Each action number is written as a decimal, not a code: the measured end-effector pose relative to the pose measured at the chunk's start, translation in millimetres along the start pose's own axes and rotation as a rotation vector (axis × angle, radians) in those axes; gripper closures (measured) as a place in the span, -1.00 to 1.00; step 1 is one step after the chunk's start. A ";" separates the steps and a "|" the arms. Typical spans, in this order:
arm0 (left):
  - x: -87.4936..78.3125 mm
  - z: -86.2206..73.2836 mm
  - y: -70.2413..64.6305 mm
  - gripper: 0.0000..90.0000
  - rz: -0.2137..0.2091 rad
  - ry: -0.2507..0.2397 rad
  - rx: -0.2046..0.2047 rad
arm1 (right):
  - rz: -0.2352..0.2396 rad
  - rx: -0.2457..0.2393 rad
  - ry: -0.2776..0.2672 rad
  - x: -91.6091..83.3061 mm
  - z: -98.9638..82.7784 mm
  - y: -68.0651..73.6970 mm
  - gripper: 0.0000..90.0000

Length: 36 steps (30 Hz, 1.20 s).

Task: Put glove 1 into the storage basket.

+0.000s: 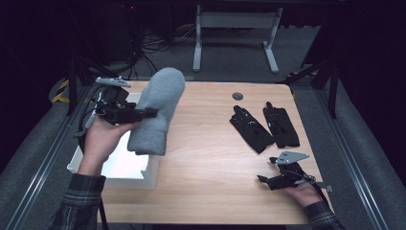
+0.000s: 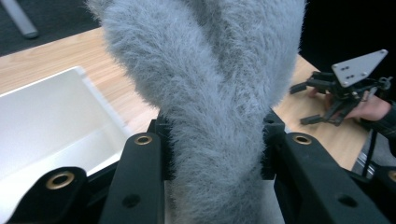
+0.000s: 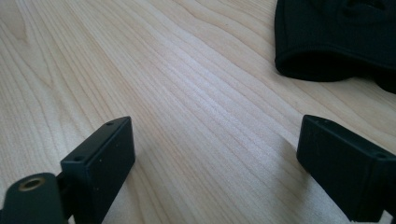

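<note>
Table (image 1: 215, 158): light wood; its near edge runs close to the bottom of the high view, and its left part lies under the bin and the mitten.
White bin (image 1: 125, 167): sits at the table's left edge. The mitten covers its far side in the high view; the left gripper view cuts it off at the frame's left (image 2: 51, 121).
Grey fuzzy mitten (image 1: 155, 112): lifted off the table, hanging partly over the bin's right rim and partly over the wood. Its rounded end points away from the person; the lower end is cut off in the left gripper view (image 2: 210, 107), so the cuff cannot be made out there.
Left gripper (image 1: 143, 114): clamped on the mitten, fur bulging past both black jaws. The pads are buried in the pile and cannot be seen.
Left hand (image 1: 103, 139): under the gripper body, plaid sleeve running off the bottom edge.
Black gloves (image 1: 264, 127): two, flat side by side on the right half of the table, well apart from the mitten. In the right gripper view just one dark cuff (image 3: 336, 42) shows, cropped by the top and right edges.
Right gripper (image 1: 264, 181): low near the table's near right corner, jaws spread apart with bare wood between them (image 3: 212, 154), grasping nothing.
Small dark disc (image 1: 237, 96): on the far side of the table; too small to identify.
</note>
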<state>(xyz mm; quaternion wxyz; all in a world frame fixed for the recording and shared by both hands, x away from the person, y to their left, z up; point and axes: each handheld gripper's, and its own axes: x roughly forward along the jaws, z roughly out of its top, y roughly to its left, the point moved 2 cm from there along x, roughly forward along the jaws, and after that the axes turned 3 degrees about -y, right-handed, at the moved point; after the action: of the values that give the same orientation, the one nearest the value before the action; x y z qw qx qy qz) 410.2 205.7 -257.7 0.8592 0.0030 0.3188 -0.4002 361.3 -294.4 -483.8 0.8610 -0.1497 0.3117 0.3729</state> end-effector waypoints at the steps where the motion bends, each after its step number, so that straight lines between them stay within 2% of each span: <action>1: -3.9 -2.0 3.9 0.43 0.010 0.000 -0.009 | 0.000 0.000 0.000 0.0 0.0 0.0 -0.74; 3: -7.5 -4.2 8.0 0.43 0.021 -0.003 -0.015 | -0.001 0.001 0.000 0.0 0.0 -0.1 -0.74; 4: -14.2 -8.7 15.2 0.43 0.037 -0.005 -0.028 | -0.002 0.002 0.000 0.1 0.0 -0.1 -0.74; 6: -17.3 -11.1 18.5 0.43 0.038 -0.008 -0.036 | -0.002 0.003 0.000 0.1 0.0 -0.2 -0.74; 7: -23.2 -16.1 24.4 0.43 0.057 -0.011 -0.045 | -0.003 0.002 0.000 0.1 0.0 -0.2 -0.74; 8: -23.2 -16.1 24.4 0.43 0.057 -0.011 -0.045 | -0.003 0.002 0.000 0.1 0.0 -0.2 -0.74; 10: -29.6 -24.6 33.3 0.43 0.084 -0.003 -0.058 | -0.002 0.002 0.000 0.1 0.0 -0.2 -0.74; 15: -33.4 -38.0 46.3 0.43 0.112 0.021 -0.082 | -0.004 0.004 -0.001 0.2 0.1 -0.3 -0.74; 17: -29.5 -49.6 55.7 0.43 0.123 0.039 -0.102 | -0.006 0.005 -0.001 0.2 0.1 -0.4 -0.74; 19: -27.2 -53.4 58.7 0.43 0.122 0.045 -0.109 | -0.007 0.005 0.000 0.3 0.1 -0.5 -0.74; 20: -22.0 -60.8 64.4 0.43 0.125 0.062 -0.122 | -0.008 0.005 0.000 0.3 0.2 -0.5 -0.74; 26: -5.7 -80.2 80.0 0.43 0.149 0.113 -0.156 | -0.010 0.006 0.000 0.3 0.2 -0.7 -0.74; 30: 3.0 -89.8 87.0 0.43 0.146 0.134 -0.176 | -0.010 0.007 0.000 0.3 0.2 -0.7 -0.74; 36: 29.5 -109.8 99.8 0.42 0.118 0.180 -0.216 | -0.009 0.007 0.000 0.3 0.2 -0.6 -0.74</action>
<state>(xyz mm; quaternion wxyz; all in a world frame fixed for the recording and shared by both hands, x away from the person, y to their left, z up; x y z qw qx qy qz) 433.3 281.9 -386.4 0.8445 -0.0351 0.4349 -0.3106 362.0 -294.5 -483.8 0.8633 -0.1479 0.3122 0.3679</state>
